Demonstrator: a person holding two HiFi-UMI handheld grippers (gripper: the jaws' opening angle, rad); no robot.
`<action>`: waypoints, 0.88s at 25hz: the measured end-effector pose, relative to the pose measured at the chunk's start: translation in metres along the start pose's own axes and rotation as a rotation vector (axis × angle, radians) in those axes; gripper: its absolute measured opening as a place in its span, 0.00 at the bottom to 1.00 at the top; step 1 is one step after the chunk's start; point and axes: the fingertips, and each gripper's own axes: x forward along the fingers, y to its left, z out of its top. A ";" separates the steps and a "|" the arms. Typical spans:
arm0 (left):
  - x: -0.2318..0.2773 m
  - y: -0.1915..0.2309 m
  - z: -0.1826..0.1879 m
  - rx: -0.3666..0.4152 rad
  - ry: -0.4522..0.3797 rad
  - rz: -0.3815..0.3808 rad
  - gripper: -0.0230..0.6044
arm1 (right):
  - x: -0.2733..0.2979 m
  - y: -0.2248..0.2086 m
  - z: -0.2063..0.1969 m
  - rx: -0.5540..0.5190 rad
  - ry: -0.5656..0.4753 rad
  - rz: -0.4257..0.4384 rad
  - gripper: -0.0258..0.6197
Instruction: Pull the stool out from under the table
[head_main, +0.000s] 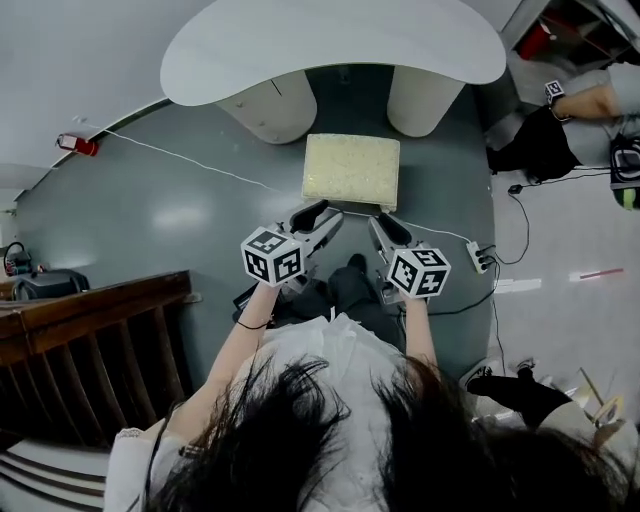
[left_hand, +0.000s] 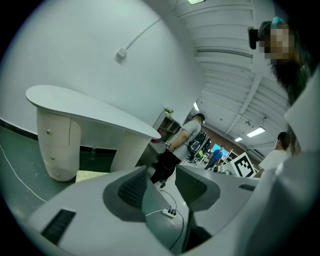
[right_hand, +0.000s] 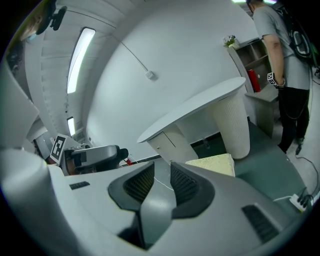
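The stool (head_main: 351, 170) has a square pale-yellow cushion and stands on the grey floor just in front of the white curved table (head_main: 330, 45), between its two pedestal legs. My left gripper (head_main: 322, 214) hovers at the stool's near left corner, jaws open with nothing between them. At the near right corner, my right gripper (head_main: 385, 222) holds its jaws only a narrow gap apart, also empty. In the left gripper view, the left gripper (left_hand: 162, 172) points past the stool (left_hand: 92, 175). The right gripper (right_hand: 162, 170) points towards the stool (right_hand: 212, 164) and table (right_hand: 200, 107).
The cream pedestal legs (head_main: 268, 105) (head_main: 425, 100) flank the stool. A white cable (head_main: 190, 160) crosses the floor, and a power strip (head_main: 481, 258) lies to the right. A wooden railing (head_main: 90, 340) stands at the left. A person (right_hand: 285, 65) stands by shelves at the right.
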 end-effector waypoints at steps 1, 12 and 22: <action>-0.005 0.002 0.000 0.000 -0.002 0.002 0.33 | 0.001 0.002 -0.001 -0.005 0.003 0.001 0.21; -0.110 0.011 -0.031 -0.004 -0.006 -0.005 0.31 | 0.007 0.086 -0.051 -0.105 0.015 0.011 0.21; -0.227 -0.003 -0.076 0.080 0.017 -0.101 0.31 | -0.016 0.196 -0.119 -0.111 -0.055 0.000 0.21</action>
